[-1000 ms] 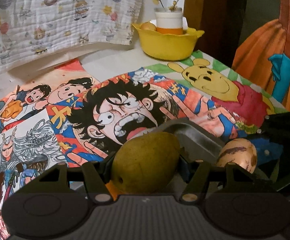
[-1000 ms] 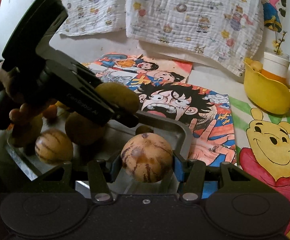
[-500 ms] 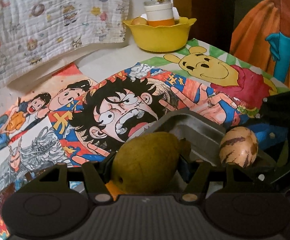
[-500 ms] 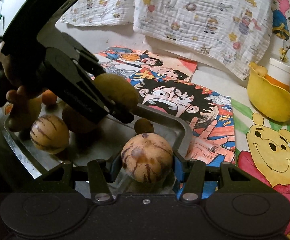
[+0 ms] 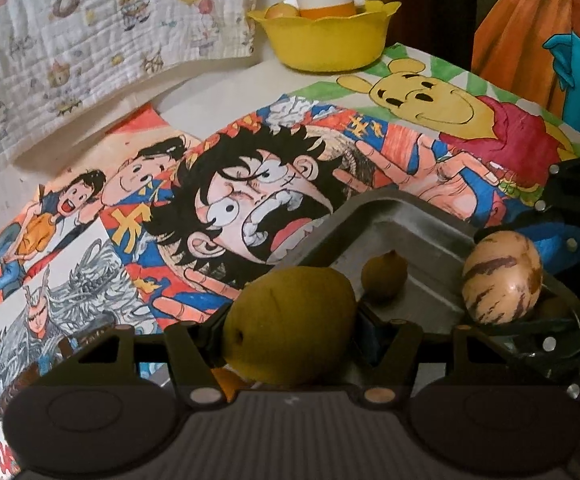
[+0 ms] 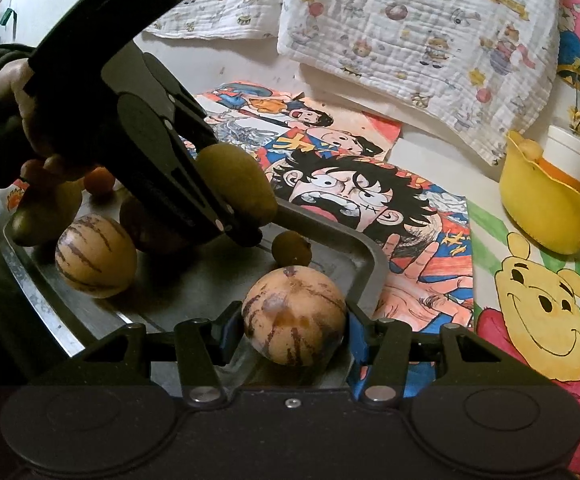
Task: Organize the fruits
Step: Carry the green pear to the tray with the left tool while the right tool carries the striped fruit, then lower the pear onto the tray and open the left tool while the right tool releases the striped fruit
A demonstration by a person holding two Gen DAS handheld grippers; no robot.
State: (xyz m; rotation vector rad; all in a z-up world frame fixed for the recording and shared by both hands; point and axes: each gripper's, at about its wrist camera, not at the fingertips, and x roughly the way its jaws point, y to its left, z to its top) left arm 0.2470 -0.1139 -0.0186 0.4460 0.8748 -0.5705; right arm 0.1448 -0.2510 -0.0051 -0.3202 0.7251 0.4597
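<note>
Fruit crowds the metal tray (image 6: 370, 264) (left side especially); the drawings (image 5: 249, 200) beyond lie flat and open.

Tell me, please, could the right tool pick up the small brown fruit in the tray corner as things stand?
Probably not yet: the right tool is shut on a striped melon, so it cannot take the small brown fruit, though the tray floor between looks unobstructed.

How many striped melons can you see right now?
2. One striped melon is clamped in the right gripper; the other striped melon sits on the metal tray. More may hide behind the left gripper.
</note>
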